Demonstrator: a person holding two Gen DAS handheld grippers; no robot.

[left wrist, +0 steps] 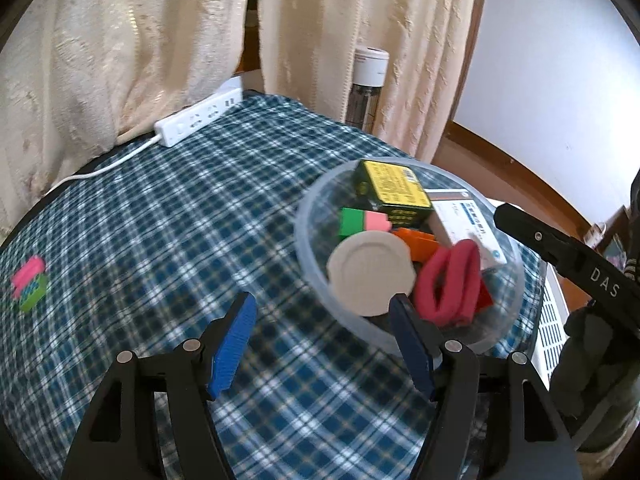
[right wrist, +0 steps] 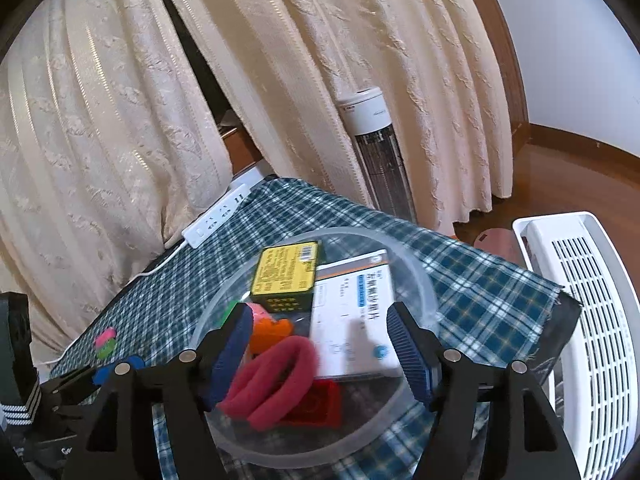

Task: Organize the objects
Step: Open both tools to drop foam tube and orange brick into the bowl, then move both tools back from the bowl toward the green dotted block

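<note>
Left gripper (left wrist: 320,316): black frame with blue ribbed pads, jaws apart, nothing between the pads; its right-hand pad overlaps the near rim of the bowl.
Right gripper (right wrist: 318,330): same build, jaws apart, poised above the bowl; the pads press on nothing.
Clear round plastic bowl (left wrist: 516,300): sits on the cloth near the table's right-hand edge and holds the gathered items.
Beige round embossed disc (left wrist: 370,270): in the near left part of the bowl.
Pink looped fabric band (right wrist: 276,376): at the front of the bowl, lying over a red plastic block (right wrist: 322,404).
Orange plastic piece (right wrist: 272,330): just behind the band.
White medicine box (right wrist: 352,320): lies flat in the bowl's right half.
Yellow and dark green carton (right wrist: 286,276): at the back of the bowl, beside the white box.
Green and pink eraser (left wrist: 362,222): inside the bowl, left of the carton.
Pink and green small block (left wrist: 29,284): alone on the cloth, well apart from the bowl, far left.
Blue checked tablecloth (left wrist: 180,220): covers the table.
White power strip (left wrist: 200,116): at the table's far edge, under cream curtains (left wrist: 120,52).
</note>
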